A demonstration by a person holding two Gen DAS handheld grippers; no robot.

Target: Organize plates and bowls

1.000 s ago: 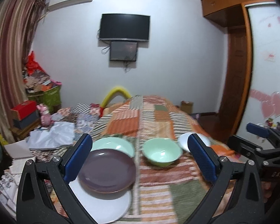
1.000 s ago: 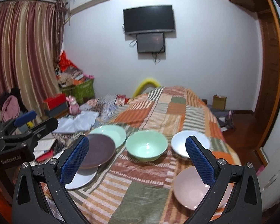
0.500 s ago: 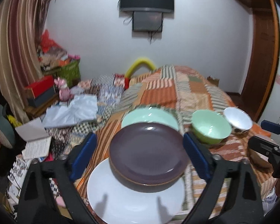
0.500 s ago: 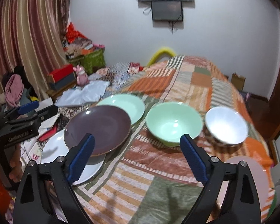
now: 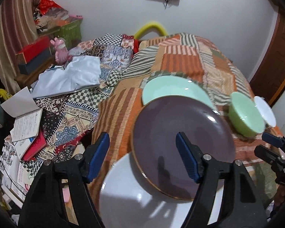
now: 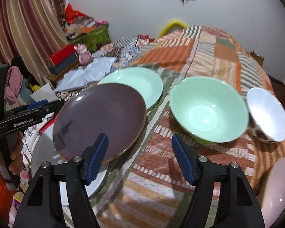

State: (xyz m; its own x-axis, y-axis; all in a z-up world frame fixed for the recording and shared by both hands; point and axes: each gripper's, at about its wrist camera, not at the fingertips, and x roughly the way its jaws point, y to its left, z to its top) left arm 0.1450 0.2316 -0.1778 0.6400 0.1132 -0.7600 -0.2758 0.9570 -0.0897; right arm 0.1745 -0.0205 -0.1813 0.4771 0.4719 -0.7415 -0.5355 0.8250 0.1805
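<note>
A dark purple plate rests partly on a big white plate and overlaps a mint plate on the patchwork bed. My left gripper hovers over the purple plate's left rim, jaws closing, pads touching nothing. My right gripper hangs over the quilt between the purple plate and a mint bowl, jaws closing on nothing. A white bowl stands right of the mint bowl. A pink plate lies at the near right.
Left of the bed lie books and papers, a white sheet, a red box and a pink toy. Striped curtains hang beyond. A hand holds the left gripper's handle. A wooden door stands at the right.
Both grippers have dropped and tilted down toward the bed, so the dishes look larger. Each pair of jaws has narrowed. The left one has moved over the purple plate.
</note>
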